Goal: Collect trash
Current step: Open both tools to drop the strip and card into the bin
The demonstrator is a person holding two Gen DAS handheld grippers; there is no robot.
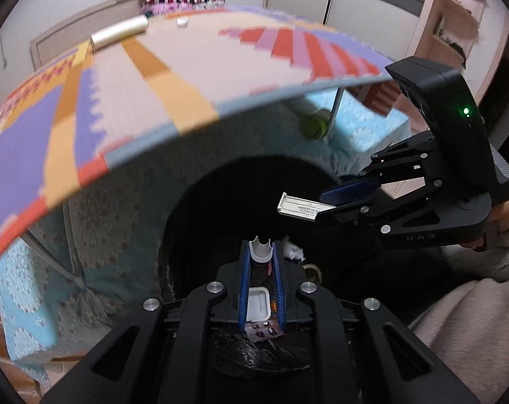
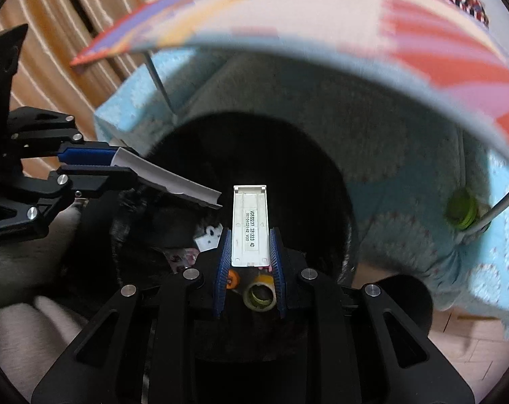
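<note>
Presently both grippers hang over the dark mouth of a black bin [image 2: 288, 155] that sits below the edge of a table covered with a patterned cloth [image 1: 126, 101]. Left gripper [image 1: 261, 262]: jaws pressed onto a curved white plastic strip [image 1: 261, 250], which juts forward past the blue pads [image 1: 245, 282]; in the right wrist view the same strip [image 2: 173, 176] reaches out from the left gripper [image 2: 120, 165] toward the bin's centre. Right gripper [image 2: 249, 256]: jaws pinching a flat white plastic cover [image 2: 249, 222] by its near end, printed label uppermost, the free end pointing out over the bin. In the left wrist view that cover [image 1: 301, 207] projects leftward from the right gripper [image 1: 325, 202], whose body shows a lit green lamp [image 1: 466, 111]; a hand [image 1: 503, 222] grips its handle. Inside the bin lie scraps: white paper [image 2: 207, 237], a yellowish tape roll [image 2: 259, 294] and a small orange piece [image 2: 233, 277], all below the right gripper's pads. On the table top sit a pale cylinder [image 1: 120, 33] and a small white cap [image 1: 182, 22], well apart from both grippers. A light-blue patterned fabric [image 1: 126, 208] drapes beneath the table behind the bin, and a green object [image 1: 313, 128] rests against a thin metal leg [image 1: 335, 107]. Both frames are blurred toward the table.
</note>
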